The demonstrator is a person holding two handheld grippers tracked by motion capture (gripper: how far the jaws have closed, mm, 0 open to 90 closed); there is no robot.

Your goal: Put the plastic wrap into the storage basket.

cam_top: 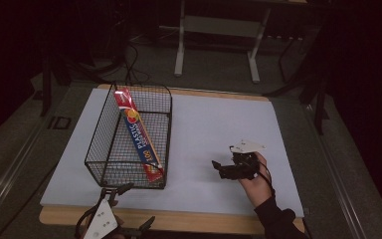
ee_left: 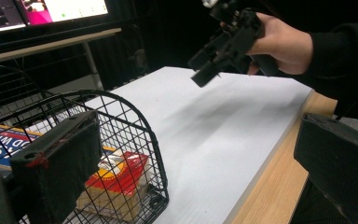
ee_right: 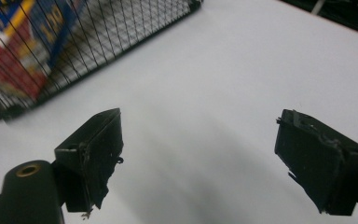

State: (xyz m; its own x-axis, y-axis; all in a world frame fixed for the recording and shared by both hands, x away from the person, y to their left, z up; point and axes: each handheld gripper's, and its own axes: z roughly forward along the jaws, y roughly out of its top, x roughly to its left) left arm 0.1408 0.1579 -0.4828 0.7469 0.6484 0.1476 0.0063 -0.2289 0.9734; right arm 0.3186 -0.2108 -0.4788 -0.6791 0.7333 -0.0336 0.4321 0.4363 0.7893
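Observation:
A black wire basket (cam_top: 110, 149) stands on the left of the white table top (cam_top: 214, 124). A long red and blue plastic-wrap box (cam_top: 138, 133) leans in it along its right wall. My left gripper (cam_top: 135, 206) sits at the table's near edge just in front of the basket, open and holding nothing. In the left gripper view its jaws stand wide apart, with the basket's corner (ee_left: 135, 140) and the box's end (ee_left: 116, 179) behind the left jaw. My right gripper (cam_top: 218, 169) hovers open over bare white surface to the right of the basket, pointing left towards it.
The white sheet lies on a wooden table whose edge (cam_top: 204, 221) shows at the front. A second table's white legs (cam_top: 180, 50) stand on the floor behind. A lit monitor (ee_left: 42, 11) is beyond the basket. Dark floor surrounds the table.

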